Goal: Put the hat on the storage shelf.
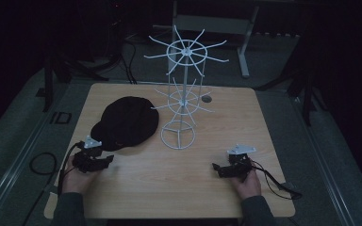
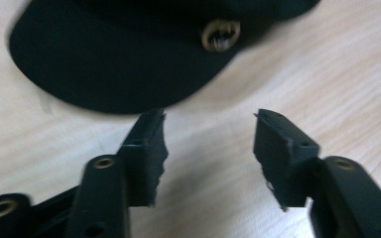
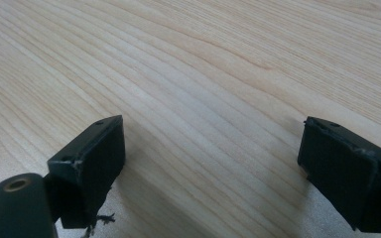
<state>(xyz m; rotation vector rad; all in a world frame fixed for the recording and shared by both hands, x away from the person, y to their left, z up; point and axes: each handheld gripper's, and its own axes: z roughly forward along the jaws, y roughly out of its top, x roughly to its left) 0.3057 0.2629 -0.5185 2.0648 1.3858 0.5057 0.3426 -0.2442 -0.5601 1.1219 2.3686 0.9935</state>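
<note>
So at the left side of the wooden table (image 1: 169, 183), the left gripper (image 1: 107, 161) sits low over the wood near the table's left edge, held by the person's left hand (image 1: 78, 181). Its jaws are spread apart with nothing between them, just bare wood showing in the gap in the left gripper view. The black cap (image 2: 129, 49) lies right ahead of those jaws, brim toward them, the brim edge just beyond the left jaw tip and not quite touching as far as I can tell. There's a small brass-coloured eyelet (image 2: 221, 34) on the cap, ahead and slightly right of the gap.

Further right of the cap stands a white wire display rack (image 1: 183, 89), its round base close beside the cap.

Then a big stretch of open wood, and the right gripper (image 1: 215, 167) in the right hand (image 1: 247, 184), well apart from cap and rack. Its jaws are wide apart too, empty, with plain wood grain ahead. The table's right edge is off to its right with some room to spare.
</note>
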